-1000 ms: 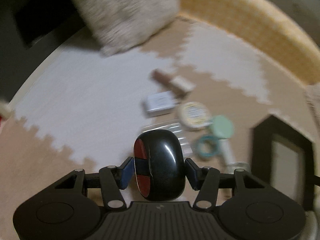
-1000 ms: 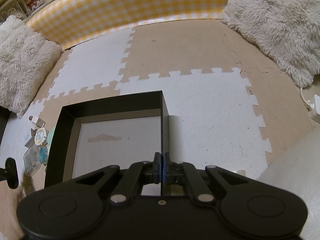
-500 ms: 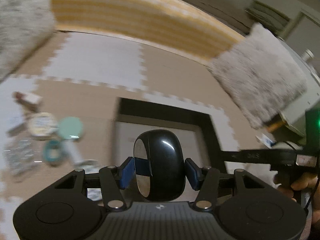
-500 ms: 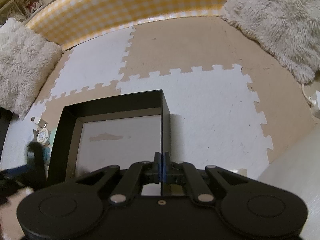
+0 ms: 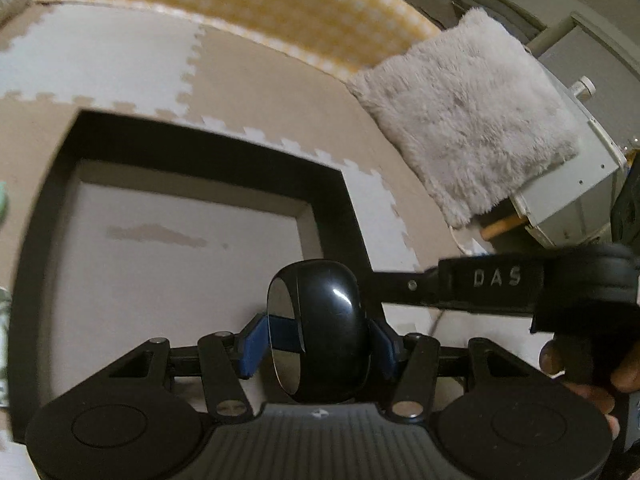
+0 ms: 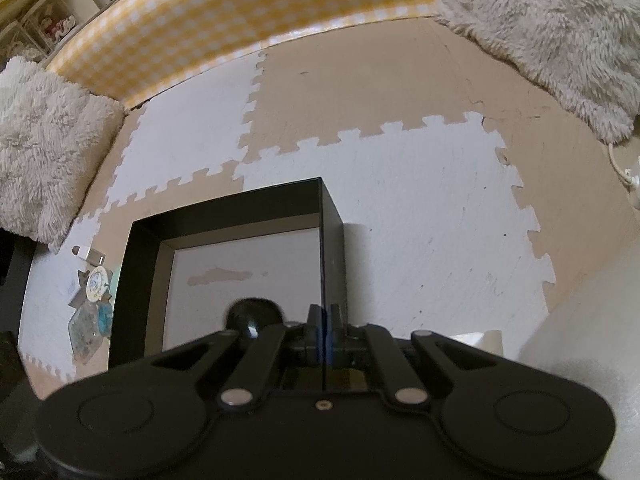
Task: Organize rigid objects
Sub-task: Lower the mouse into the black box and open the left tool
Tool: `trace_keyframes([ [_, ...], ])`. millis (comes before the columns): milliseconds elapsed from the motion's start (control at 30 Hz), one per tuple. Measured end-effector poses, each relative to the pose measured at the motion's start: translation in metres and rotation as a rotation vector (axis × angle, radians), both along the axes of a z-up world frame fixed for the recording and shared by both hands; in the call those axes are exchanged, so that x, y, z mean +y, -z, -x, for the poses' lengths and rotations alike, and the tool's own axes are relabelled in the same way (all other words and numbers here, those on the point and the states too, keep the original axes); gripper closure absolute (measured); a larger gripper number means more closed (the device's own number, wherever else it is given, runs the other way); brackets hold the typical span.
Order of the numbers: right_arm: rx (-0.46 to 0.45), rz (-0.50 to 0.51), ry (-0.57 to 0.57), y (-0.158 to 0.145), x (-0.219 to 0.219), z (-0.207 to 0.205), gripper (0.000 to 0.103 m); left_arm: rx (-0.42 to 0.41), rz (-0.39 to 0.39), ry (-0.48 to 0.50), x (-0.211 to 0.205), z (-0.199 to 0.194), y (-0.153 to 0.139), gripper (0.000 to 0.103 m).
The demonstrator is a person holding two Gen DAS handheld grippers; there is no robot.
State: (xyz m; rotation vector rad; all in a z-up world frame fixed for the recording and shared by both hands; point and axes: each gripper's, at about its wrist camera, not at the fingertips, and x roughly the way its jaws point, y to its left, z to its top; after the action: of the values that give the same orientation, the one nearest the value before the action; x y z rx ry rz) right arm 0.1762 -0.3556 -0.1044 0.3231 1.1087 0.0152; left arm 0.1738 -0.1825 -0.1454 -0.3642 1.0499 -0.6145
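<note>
black tool (image 5: pixel 318 344), blue finger pads (image 5: pixel 252 344)

foam mat floor (image 6: pixel 420 208) | on it: black box (image 6: pixel 136 264), fluffy cushions (image 6: pixel 44 144), small items (image 6: pixel 90 300)

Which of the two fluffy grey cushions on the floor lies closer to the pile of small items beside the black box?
The fluffy grey cushion at the left, just beyond the pile of small items left of the black box. The other fluffy grey cushion lies far right.

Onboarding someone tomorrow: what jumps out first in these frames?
The glossy black case, pinched in the left gripper over the open black box. Next, the right gripper, shut on the box's right wall. Small items lie on the foam mat left of the box.
</note>
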Motion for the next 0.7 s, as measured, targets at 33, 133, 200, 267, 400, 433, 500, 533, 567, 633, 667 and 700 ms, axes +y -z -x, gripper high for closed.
trace_keyframes([
  [33, 0.001, -0.001, 0.0, 0.0, 0.0, 0.0, 0.1, 0.009, -0.004, 0.008, -0.002, 0.0, 0.003, 0.047],
  [133, 0.002, -0.002, 0.0, 0.0, 0.0, -0.001, 0.1, 0.037, -0.025, 0.018, -0.005, 0.0, 0.011, 0.045],
  [200, 0.003, -0.001, 0.0, 0.0, -0.001, -0.001, 0.1, 0.049, -0.021, 0.022, -0.004, 0.0, 0.014, 0.039],
  [267, 0.003, -0.001, 0.0, 0.0, 0.0, 0.0, 0.1, 0.051, -0.022, 0.022, -0.003, 0.0, 0.013, 0.035],
  [400, 0.006, 0.0, 0.001, 0.002, 0.0, -0.002, 0.1, 0.034, -0.031, 0.026, -0.001, 0.002, 0.007, 0.025],
  [433, 0.006, 0.0, 0.0, 0.002, 0.0, -0.002, 0.1, 0.029, -0.032, 0.028, 0.0, 0.003, 0.006, 0.024],
  [500, 0.006, -0.001, 0.001, 0.002, 0.0, -0.002, 0.1, 0.019, -0.046, 0.033, 0.001, 0.006, 0.002, 0.018],
  [533, 0.006, -0.002, 0.001, 0.002, 0.0, -0.002, 0.1, 0.014, -0.056, 0.035, 0.002, 0.008, 0.0, 0.016],
  [567, 0.006, -0.003, 0.001, 0.002, 0.0, -0.002, 0.1, 0.007, -0.066, 0.037, 0.003, 0.01, -0.002, 0.013],
  [633, 0.005, -0.003, 0.001, 0.003, 0.0, -0.003, 0.1, -0.013, -0.091, 0.043, 0.004, 0.015, -0.007, 0.01],
  [667, 0.004, -0.005, 0.0, 0.004, 0.0, -0.003, 0.1, -0.021, -0.103, 0.044, 0.005, 0.017, -0.009, 0.008],
  [700, 0.003, -0.007, 0.0, 0.003, -0.001, -0.002, 0.1, -0.029, -0.116, 0.045, 0.006, 0.019, -0.012, 0.005],
])
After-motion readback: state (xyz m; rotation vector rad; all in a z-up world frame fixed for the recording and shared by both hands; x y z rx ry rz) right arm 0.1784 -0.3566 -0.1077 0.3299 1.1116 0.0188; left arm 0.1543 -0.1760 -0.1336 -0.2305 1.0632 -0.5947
